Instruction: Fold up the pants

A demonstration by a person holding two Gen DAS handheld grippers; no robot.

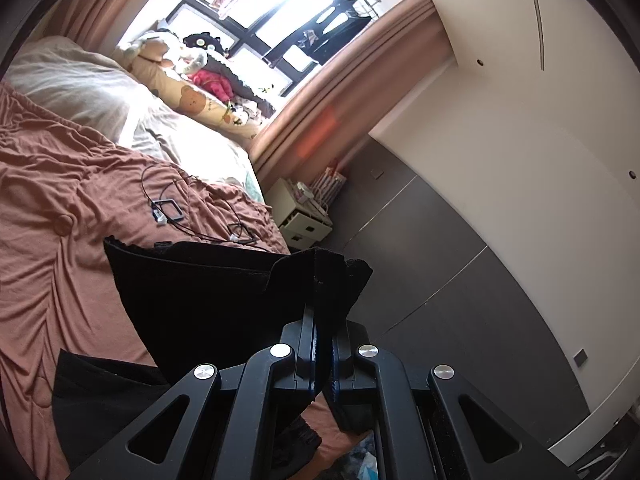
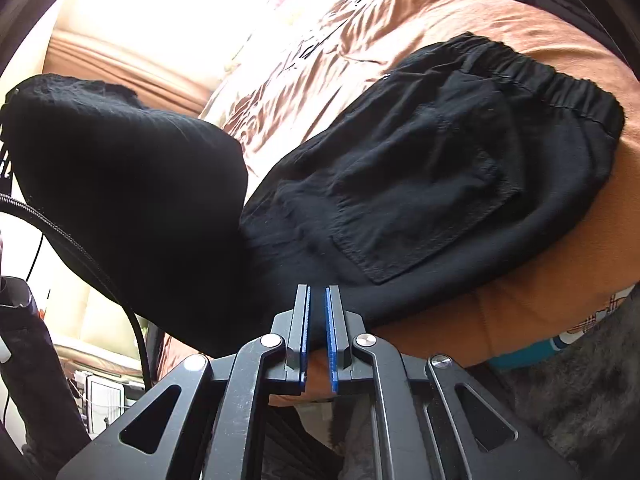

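So the pants [image 2: 420, 168] are black, thin and a bit crinkly, with an elastic gathered waistband [image 2: 560, 88] and a patch pocket [image 2: 420, 208] stitched on the seat. The waist half lies flat on the bed [image 1: 60, 208], out ahead of the right hand-held gripper [image 2: 317, 336] and off to its right. The leg end is lifted clear of the rust-coloured cover and bellies out as a dark hump to that gripper's left.

The left hand-held gripper [image 1: 323, 344] is clamped tight on a bunched edge of the black cloth, which sticks up between its jaws and hangs away to its left. The right one has its jaws nearly together too; the fabric edge sits right at its tips, but I can't really tell if it's pinching cloth or just resting against it.

My read: this is the fold-over, carrying the leg end toward the waistband. To do it well I'd keep both corners level and the edge between them taut, so it lands square on the waist rather than skewed. Lay it down flat, don't drop it, as this stuff wrinkles easily.

Further out past the left gripper there are some cables [image 1: 176, 208] on the bed, pillows [image 1: 100, 92] and a window [image 1: 272, 12].
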